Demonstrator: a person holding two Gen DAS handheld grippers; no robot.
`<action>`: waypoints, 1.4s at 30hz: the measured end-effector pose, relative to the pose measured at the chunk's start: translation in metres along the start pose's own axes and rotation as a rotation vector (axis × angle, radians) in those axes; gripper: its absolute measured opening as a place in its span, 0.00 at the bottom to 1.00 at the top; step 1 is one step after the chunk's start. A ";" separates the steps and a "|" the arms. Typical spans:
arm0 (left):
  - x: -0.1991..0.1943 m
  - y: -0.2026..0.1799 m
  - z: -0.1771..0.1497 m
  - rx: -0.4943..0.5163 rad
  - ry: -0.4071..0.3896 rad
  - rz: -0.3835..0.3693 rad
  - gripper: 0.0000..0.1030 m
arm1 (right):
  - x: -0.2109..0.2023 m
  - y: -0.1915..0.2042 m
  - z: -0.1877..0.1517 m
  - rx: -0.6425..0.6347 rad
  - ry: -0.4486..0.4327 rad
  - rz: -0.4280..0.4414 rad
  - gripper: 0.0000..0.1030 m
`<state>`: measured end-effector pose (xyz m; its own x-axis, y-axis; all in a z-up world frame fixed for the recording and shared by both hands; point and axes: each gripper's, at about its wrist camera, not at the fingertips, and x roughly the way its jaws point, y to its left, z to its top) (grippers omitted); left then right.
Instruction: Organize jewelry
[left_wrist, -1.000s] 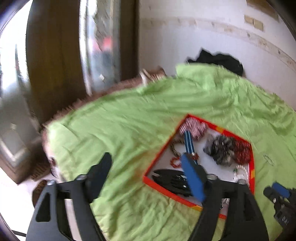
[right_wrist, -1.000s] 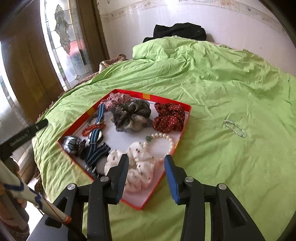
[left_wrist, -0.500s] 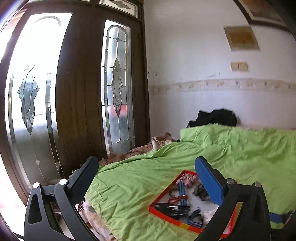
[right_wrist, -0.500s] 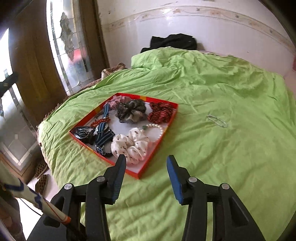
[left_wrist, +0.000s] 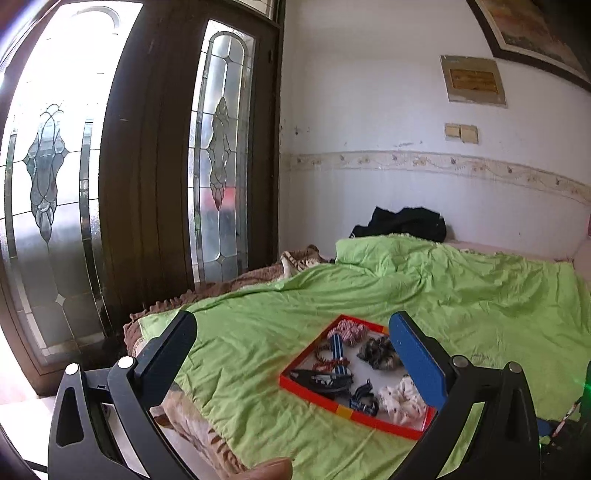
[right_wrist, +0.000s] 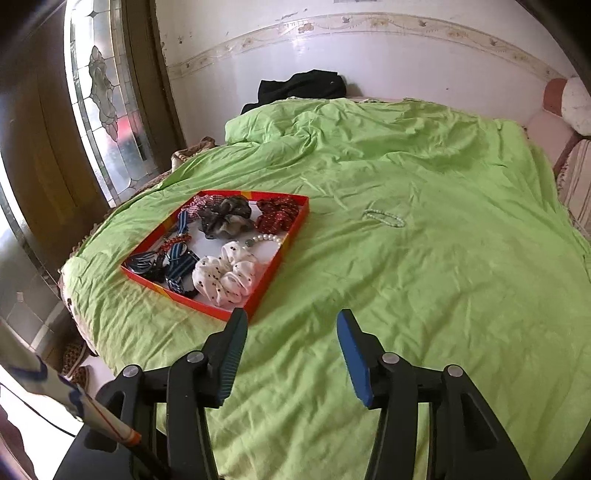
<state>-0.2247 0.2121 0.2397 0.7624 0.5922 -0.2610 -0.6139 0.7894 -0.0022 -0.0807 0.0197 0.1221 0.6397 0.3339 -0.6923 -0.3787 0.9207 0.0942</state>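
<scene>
A bed covered by a rumpled bright green blanket (right_wrist: 424, 280) fills most of both views, with a white wall behind it and a dark wooden door with leaded glass panes (left_wrist: 218, 147) to one side. A dark piece of clothing (right_wrist: 303, 86) lies at the far end of the bed by the wall.

On the blanket, toward the door side, sits a shallow red tray (right_wrist: 275, 264). Inside it lie several fabric hair ties, among them a white dotted one (right_wrist: 227, 275), a grey one (right_wrist: 223, 218) and a dark red one (right_wrist: 277, 216), plus a blue striped strap (right_wrist: 181, 256) and a string of pearls (right_wrist: 267, 238). Well apart from the tray, alone on the open blanket, lies a thin pale beaded bracelet (right_wrist: 384, 218).

The step in hand looks like fetching that stray bracelet and bringing it to the tray. To do it well, the gripper should come down over the bracelet, straddle one side of the loop, and pinch beads rather than blanket, since the soft cloth bunches easily.

The right gripper (right_wrist: 291, 332) hovers above bare blanket near the tray's closest corner, its jaws partway apart and opening, with nothing between them. The left gripper (left_wrist: 291, 328) is held back from the bed, its jaws spread as wide as they go, empty and touching nothing.
</scene>
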 end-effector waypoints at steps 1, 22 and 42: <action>0.001 -0.001 -0.002 0.006 0.009 -0.005 1.00 | 0.000 0.000 -0.004 -0.003 -0.004 -0.009 0.59; 0.083 -0.032 -0.080 0.139 0.316 -0.050 1.00 | 0.053 0.012 -0.020 -0.058 0.092 -0.147 0.74; 0.113 0.015 -0.108 0.090 0.434 -0.081 1.00 | 0.064 0.088 -0.014 -0.181 0.099 -0.211 0.78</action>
<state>-0.1696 0.2734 0.1062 0.6388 0.4205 -0.6443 -0.5213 0.8525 0.0396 -0.0821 0.1193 0.0761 0.6517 0.1093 -0.7505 -0.3631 0.9138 -0.1822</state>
